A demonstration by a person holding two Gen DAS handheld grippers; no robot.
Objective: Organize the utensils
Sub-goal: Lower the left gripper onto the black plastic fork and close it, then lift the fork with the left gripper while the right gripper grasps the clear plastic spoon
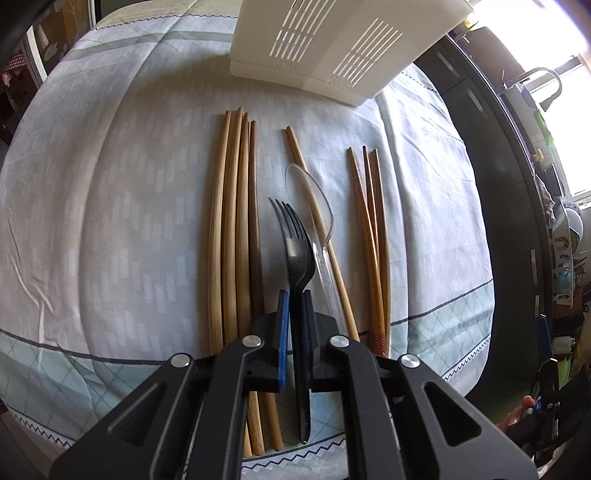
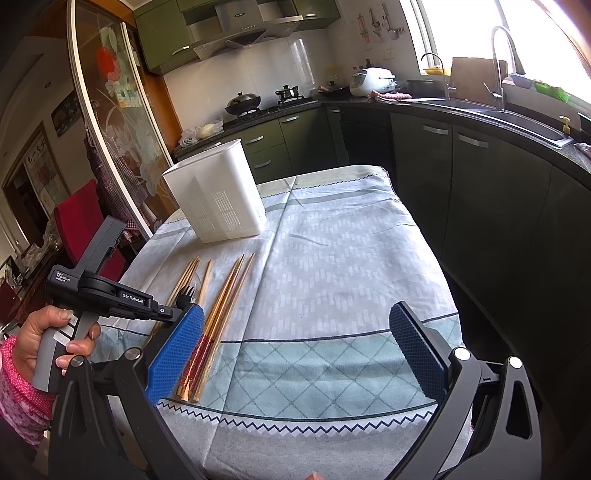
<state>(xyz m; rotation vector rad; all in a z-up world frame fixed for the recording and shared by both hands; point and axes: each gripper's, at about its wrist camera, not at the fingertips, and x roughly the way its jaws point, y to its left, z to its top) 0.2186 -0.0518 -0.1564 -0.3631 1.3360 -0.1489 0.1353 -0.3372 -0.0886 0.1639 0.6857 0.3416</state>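
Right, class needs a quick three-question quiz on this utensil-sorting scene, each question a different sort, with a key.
1. True or false: the left tool is shut on the black fork.
2. Multiple choice: the white utensil holder is A) lying on its side, B) standing upright on the tablecloth, C) held in the right tool.
3. Fill in: the clear plastic ____ lies across a chopstick.

Key: 1 true; 2 B; 3 spoon.

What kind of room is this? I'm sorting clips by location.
A home kitchen, most likely. The right wrist view shows a stove with a wok under a range hood, a sink with a faucet, and green cabinets.
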